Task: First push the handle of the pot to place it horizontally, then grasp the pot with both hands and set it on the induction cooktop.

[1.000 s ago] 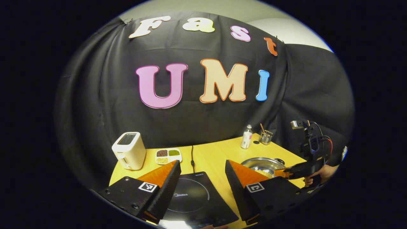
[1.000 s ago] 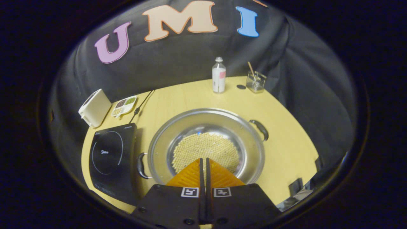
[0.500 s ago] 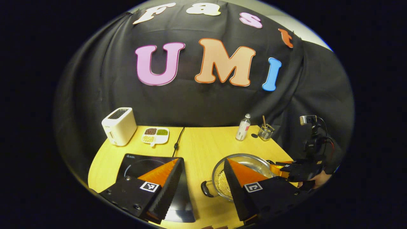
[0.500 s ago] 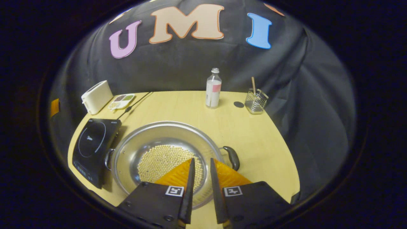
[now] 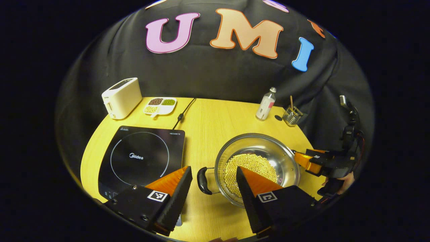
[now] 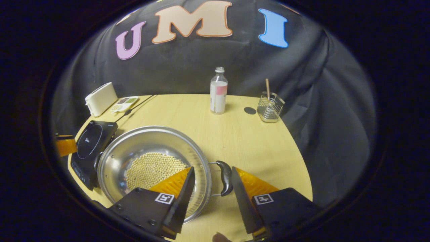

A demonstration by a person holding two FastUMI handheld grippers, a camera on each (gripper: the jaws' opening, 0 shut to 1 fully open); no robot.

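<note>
A shiny steel pot (image 6: 153,161) of pale beans sits lower left; the spread right gripper (image 6: 211,173) straddles its black handle (image 6: 225,182).

left claw (image 5: 213,173): fingers spread wide, pointing forward and down, holding nothing | right claw (image 6: 210,174): fingers parted, angled down, nothing pressed between them | right claw from the left gripper view (image 5: 304,159): far right, low and level, a hand (image 5: 339,181) gripping beneath it
</note>
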